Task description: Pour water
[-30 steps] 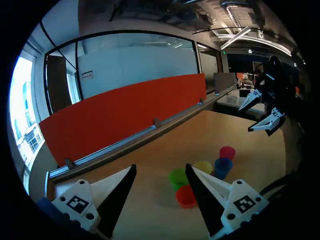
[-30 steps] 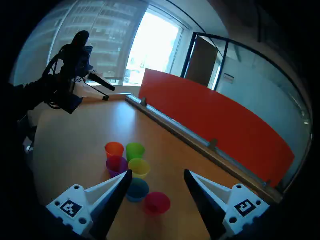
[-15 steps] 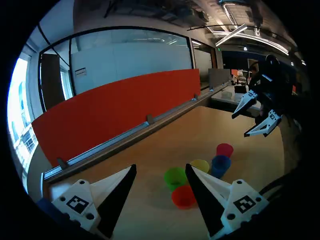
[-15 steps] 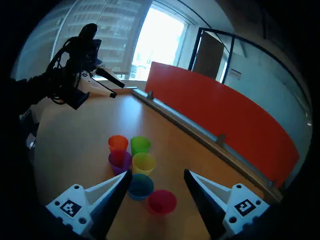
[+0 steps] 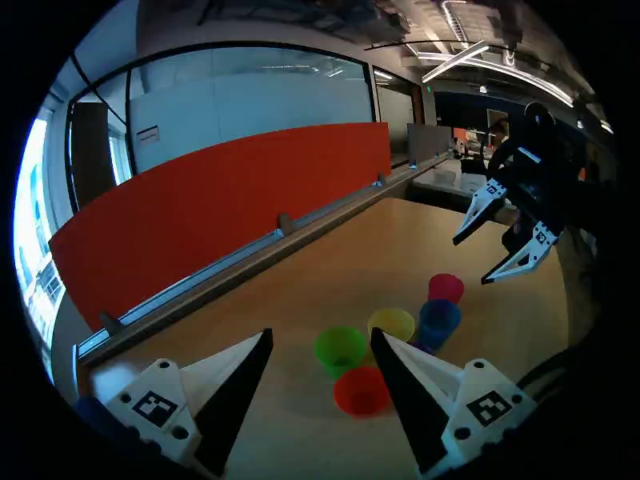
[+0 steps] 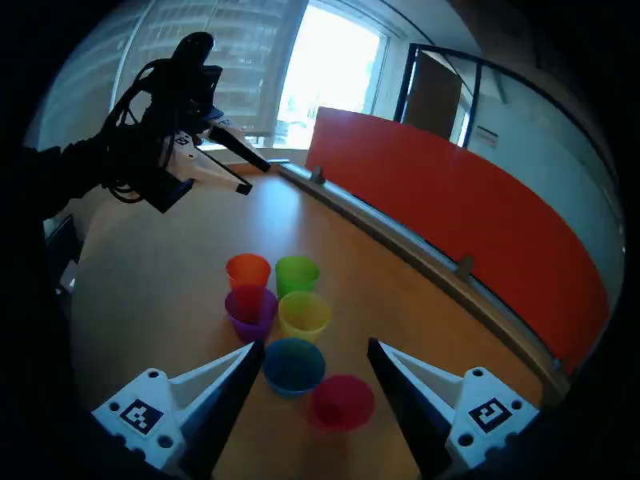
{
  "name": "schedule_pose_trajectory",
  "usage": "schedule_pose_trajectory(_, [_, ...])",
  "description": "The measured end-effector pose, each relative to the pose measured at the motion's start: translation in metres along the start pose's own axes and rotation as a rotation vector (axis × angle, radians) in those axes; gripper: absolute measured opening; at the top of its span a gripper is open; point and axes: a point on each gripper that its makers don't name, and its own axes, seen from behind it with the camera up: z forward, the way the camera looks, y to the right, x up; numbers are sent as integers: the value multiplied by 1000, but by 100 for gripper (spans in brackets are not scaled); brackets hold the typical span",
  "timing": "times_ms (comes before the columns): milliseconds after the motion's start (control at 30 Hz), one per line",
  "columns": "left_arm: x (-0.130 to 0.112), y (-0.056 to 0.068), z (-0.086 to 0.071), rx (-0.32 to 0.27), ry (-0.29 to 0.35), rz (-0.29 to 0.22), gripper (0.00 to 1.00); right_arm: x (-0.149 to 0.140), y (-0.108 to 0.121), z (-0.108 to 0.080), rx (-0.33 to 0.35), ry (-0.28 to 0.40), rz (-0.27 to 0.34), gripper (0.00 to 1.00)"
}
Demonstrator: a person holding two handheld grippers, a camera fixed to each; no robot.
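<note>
The cluster of six small cups sits on the wooden desk (image 6: pixel 160 264); take the yellow cup (image 6: pixel 304 314) as your marker. In the right gripper view, the purple cup (image 6: pixel 251 312) is just beside the yellow cup on its left. The green cup (image 6: pixel 297 274) is just beyond the yellow cup, and the orange cup (image 6: pixel 248 270) is beyond and to its left. The blue cup (image 6: pixel 294 366) is just in front of the yellow cup, and the pink cup (image 6: pixel 342 402) is farther forward on its right.

You cannot tell from here which cup, if any, holds water. They look like thin plastic, so expect them to be light, easy to tip and likely to buckle under a hard squeeze. Grip across the mid-wall, below the rim, and gently. The pink and orange cups, farthest out from the yellow cup, give your fingers the most room.

Your right gripper (image 6: pixel 314 344) hangs just short of the yellow cup, above the blue one, jaws spread wide and empty. Your left gripper (image 6: pixel 254 179) is well beyond the yellow cup, raised, also wide apart and holding nothing. The orange partition (image 6: pixel 480 216) runs behind the yellow cup.
</note>
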Motion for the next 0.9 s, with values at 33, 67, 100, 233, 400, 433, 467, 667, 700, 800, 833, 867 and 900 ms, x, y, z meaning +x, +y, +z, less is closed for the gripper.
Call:
schedule_pose_trajectory(33, [-1, 1, 2, -3, -3, 0, 90, -1, 0, 2, 3, -3, 0, 100])
schedule_pose_trajectory(67, [-3, 2, 3, -6, -6, 1, 90, -3, -1, 4, 6, -6, 0, 100])
schedule_pose_trajectory(100, [-4, 3, 5, -9, -9, 2, 90, -5, -1, 7, 10, -10, 1, 100])
schedule_pose_trajectory(233, [-10, 4, 12, -15, -21, 5, 91, -11, -5, 15, 28, -26, 3, 100])
schedule_pose_trajectory(400, [-15, 5, 19, -26, -30, 3, 90, -18, -8, 25, 45, -43, 4, 100])
schedule_pose_trajectory(433, [-16, 5, 21, -28, -31, 2, 90, -19, -9, 27, 49, -47, 4, 100])
schedule_pose_trajectory(467, [-17, 5, 22, -30, -32, 1, 90, -20, -9, 29, 53, -50, 5, 100])
schedule_pose_trajectory(667, [-23, 5, 28, -35, -44, 1, 90, -29, -14, 39, 73, -74, 2, 100])
schedule_pose_trajectory(700, [-25, 6, 29, -36, -46, 1, 91, -31, -15, 41, 77, -78, 1, 100])
schedule_pose_trajectory(800, [-28, 6, 32, -39, -51, 1, 90, -37, -17, 46, 88, -90, 2, 100])
schedule_pose_trajectory(833, [-29, 6, 32, -39, -52, 1, 90, -38, -18, 48, 91, -94, 4, 100])
schedule_pose_trajectory(867, [-29, 6, 33, -40, -52, 1, 90, -40, -18, 49, 95, -98, 5, 100])
schedule_pose_trajectory(900, [-30, 6, 33, -41, -53, 1, 90, -42, -19, 51, 99, -102, 7, 100])
